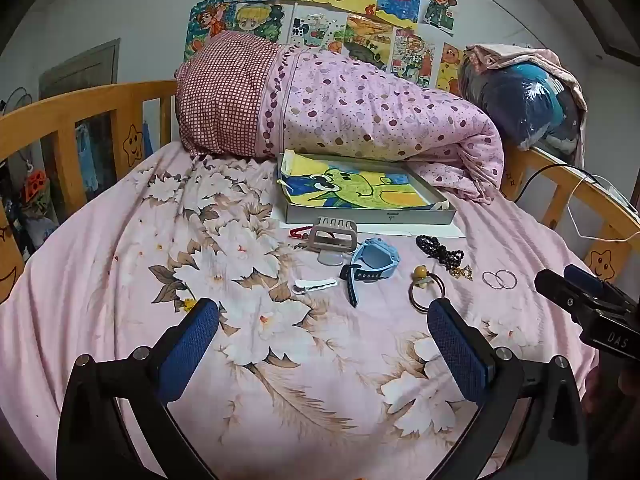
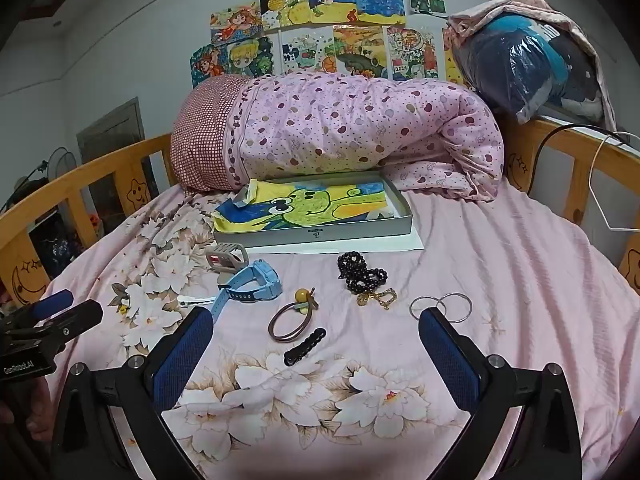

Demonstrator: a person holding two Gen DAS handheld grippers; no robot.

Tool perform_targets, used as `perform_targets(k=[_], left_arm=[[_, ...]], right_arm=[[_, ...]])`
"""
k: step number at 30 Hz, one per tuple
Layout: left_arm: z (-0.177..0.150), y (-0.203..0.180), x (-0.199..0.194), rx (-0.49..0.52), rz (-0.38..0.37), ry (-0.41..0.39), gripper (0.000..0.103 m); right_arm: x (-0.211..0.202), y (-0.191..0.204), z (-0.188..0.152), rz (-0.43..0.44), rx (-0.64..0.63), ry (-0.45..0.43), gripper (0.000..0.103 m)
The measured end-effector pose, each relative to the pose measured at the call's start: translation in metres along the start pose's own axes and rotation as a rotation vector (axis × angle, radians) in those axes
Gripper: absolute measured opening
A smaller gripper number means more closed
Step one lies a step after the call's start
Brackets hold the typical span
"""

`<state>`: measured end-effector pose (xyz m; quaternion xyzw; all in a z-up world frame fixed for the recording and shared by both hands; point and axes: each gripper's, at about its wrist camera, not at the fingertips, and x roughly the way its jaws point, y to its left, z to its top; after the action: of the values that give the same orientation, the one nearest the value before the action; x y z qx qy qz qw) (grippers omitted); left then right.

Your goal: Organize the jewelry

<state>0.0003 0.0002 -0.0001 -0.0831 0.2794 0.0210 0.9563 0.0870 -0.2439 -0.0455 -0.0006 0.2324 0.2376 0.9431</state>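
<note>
With both jaws spread and empty, I hold left hand-held gripper (image 1: pixel 323 320) and right hand-held gripper (image 2: pixel 315 330) over the bed (image 2: pixel 520 248); jewelry lies just in front of grey tray (image 2: pixel 316 236): blue watch (image 2: pixel 256 282), bead necklace (image 2: pixel 362 272), rings (image 2: pixel 442 306).

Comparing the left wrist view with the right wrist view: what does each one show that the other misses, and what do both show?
Only the left wrist view shows the left gripper head-on, open over the floral sheet.

Only the right wrist view shows the black chain-shaped hair clip and the right gripper, open and empty.

Both show the blue watch, brown hair tie, black bead string, two silver rings, white hair clip and grey tray.
</note>
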Motion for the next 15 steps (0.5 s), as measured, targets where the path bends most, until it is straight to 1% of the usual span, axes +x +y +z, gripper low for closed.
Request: perform_targets(k=[15], left_arm=[[0.0001, 0.0004, 0.0003, -0.005, -0.002, -0.007, 0.102]], right_arm=[[0.0013, -0.0004, -0.0006, 0.003, 0.007, 0.005, 0.103]])
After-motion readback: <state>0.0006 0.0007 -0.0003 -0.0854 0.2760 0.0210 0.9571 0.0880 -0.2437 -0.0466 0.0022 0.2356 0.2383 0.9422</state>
